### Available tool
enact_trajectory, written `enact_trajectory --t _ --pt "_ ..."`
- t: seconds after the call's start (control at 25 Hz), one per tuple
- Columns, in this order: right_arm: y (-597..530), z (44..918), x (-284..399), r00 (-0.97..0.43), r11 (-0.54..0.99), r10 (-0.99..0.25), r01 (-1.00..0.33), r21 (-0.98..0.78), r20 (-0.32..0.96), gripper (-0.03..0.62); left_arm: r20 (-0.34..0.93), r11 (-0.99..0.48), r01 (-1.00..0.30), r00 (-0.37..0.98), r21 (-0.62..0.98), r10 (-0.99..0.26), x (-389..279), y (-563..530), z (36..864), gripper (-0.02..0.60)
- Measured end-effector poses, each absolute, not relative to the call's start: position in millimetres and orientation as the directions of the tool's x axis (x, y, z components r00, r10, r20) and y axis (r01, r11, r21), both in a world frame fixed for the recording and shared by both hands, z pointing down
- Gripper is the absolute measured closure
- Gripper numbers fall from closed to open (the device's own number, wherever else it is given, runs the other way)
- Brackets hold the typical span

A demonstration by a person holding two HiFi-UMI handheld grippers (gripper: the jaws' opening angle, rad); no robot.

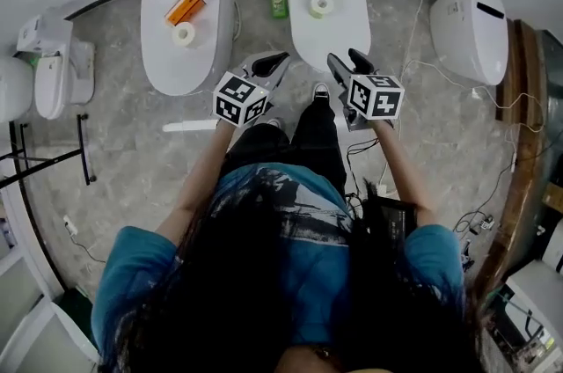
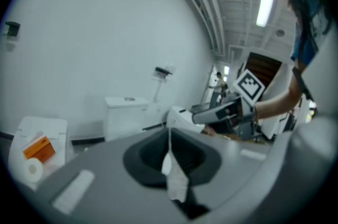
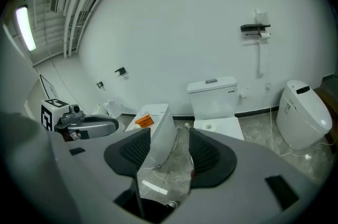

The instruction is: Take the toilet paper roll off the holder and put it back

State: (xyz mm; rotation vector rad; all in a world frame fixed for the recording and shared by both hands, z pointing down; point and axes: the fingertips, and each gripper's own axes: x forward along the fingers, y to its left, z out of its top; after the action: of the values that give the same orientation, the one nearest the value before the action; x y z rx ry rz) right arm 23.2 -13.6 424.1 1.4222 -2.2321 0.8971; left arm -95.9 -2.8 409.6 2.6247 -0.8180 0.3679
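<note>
Toilet paper roll, small and white, sits on the black wall-mounted holder, high on the white wall, up and to the right of the white ceramic toilet with the square tank. It is untouched and well apart from both grippers.

Right gripper, grey with black ribbed pads: jaws partway apart, only floor and toilet show through the gap, nothing held. Left gripper: jaws together bar a thin slit, nothing clamped. In the head view both are low in front of the person, just short of the toilet bowl.

Two loose white rolls lie on toilet lids, one by a flat orange box. Neither is on a holder, so I judge they are not the target.

Step in hand is the reach. To do it well:
- Raise the right gripper to holder height.
- Spread the jaws wider than the roll and come in square.
- Squeeze lightly so the soft roll doesn't crush.
- Slide it off along the bar, don't yank down.
</note>
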Motion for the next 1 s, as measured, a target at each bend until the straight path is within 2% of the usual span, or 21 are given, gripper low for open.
enact_trajectory --t 0.08,0.16,0.2,0.64,1.0 --pt "7 426 13 -0.398 0.251 -0.697 -0.914 -0.318 0.596 0.391 0.346 -0.781 -0.561 0.815 0.274 -0.465 -108 13 411 0.583" --pt "24 425 3 -0.364 0.206 -0.713 -0.926 -0.317 0.600 0.505 0.340 -0.790 -0.542 0.828 0.286 -0.445 -119 27 411 0.583" --pt "32 423 -3 -0.360 0.197 -0.715 -0.926 -0.321 0.600 0.517 0.336 -0.793 -0.536 0.833 0.292 -0.439 -124 34 410 0.583" --pt "93 413 -24 -0.388 0.230 -0.692 -0.918 -0.324 0.609 0.539 0.314 -0.807 -0.490 0.863 0.328 -0.396 -124 83 409 0.583" --pt "153 428 -24 -0.454 0.298 -0.631 -0.891 -0.343 0.629 0.546 0.331 -0.782 -0.521 0.846 0.342 -0.419 -113 133 415 0.583"
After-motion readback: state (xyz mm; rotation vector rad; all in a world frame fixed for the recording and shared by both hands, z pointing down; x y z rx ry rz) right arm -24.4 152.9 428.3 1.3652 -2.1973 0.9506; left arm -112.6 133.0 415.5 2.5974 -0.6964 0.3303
